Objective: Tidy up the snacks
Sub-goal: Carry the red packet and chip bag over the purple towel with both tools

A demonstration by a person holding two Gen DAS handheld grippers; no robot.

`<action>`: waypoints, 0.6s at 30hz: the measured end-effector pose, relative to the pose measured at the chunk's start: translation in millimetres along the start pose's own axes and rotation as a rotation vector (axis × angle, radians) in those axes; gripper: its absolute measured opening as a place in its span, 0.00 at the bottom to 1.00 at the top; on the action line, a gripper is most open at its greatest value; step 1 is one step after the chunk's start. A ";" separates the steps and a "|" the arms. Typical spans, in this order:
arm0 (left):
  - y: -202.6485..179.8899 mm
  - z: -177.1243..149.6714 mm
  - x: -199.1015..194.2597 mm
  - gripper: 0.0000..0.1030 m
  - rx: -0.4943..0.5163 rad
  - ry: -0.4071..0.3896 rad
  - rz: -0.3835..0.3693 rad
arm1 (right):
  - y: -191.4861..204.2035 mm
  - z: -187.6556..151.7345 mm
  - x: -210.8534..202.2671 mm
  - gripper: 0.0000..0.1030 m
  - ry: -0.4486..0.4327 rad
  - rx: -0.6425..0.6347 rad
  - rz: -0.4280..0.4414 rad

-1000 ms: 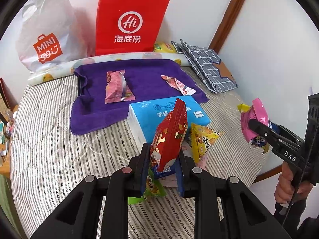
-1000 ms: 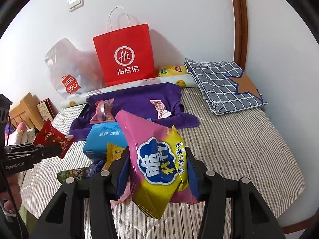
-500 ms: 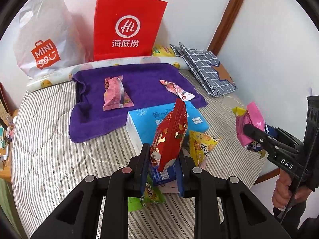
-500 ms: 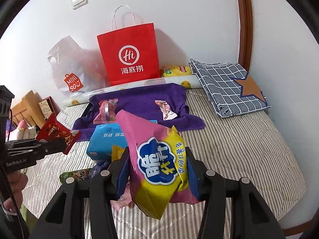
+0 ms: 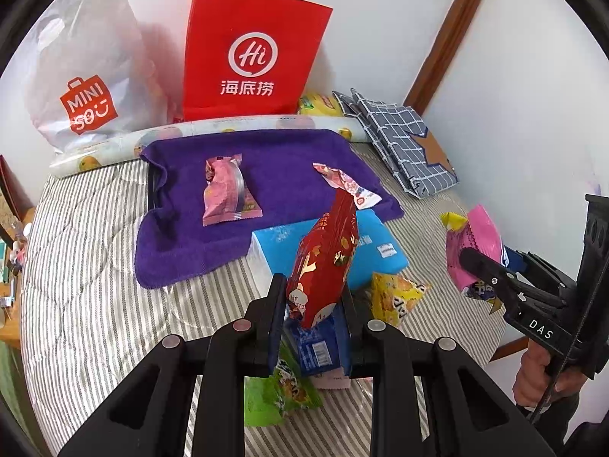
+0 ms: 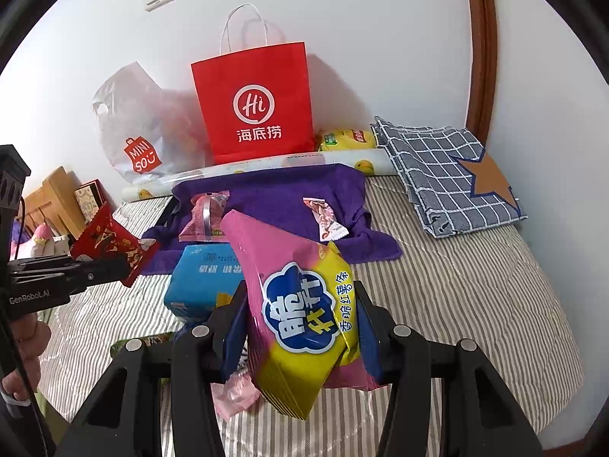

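On the far left a white bag (image 5: 82,76) and a red bag (image 5: 249,53) stand against the wall, maybe to take snacks later. In front of them a purple towel (image 5: 182,236) lies flat on the striped bed (image 5: 83,304). Two snacks already lie on it, a pink pack (image 5: 228,190) on the left and a small wrapper (image 5: 344,184) on the right, well apart, so the towel looks like the sorting spot.

Near the towel sits a blue box (image 5: 380,251), with loose snacks just beside it: a green pack (image 5: 274,400) and a yellow pack (image 5: 396,297).

The left gripper (image 5: 312,304) pinches a red pack (image 5: 323,262) by its lower end, so it stands up over the pile. The right gripper (image 6: 300,327) squeezes a pink and yellow pack (image 6: 300,304) around its middle. Both tongs point down at a slant toward the bed. A hand (image 5: 540,377) holds the right handle low at the near right.
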State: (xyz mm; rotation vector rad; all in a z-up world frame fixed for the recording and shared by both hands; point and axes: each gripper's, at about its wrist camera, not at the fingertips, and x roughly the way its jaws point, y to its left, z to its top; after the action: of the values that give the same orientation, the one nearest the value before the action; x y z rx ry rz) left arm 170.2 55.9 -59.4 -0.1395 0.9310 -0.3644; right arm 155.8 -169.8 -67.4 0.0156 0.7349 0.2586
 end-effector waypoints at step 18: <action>38.9 48.6 20.6 0.23 -0.045 -0.052 0.085 | -3.5 54.9 59.6 0.46 -0.023 -0.009 0.032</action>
State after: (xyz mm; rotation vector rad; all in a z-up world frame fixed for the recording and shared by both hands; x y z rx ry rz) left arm 229.9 82.7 -56.7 -0.1492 0.8915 -0.2603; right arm 235.5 -154.8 -66.3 0.0219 0.7110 0.2922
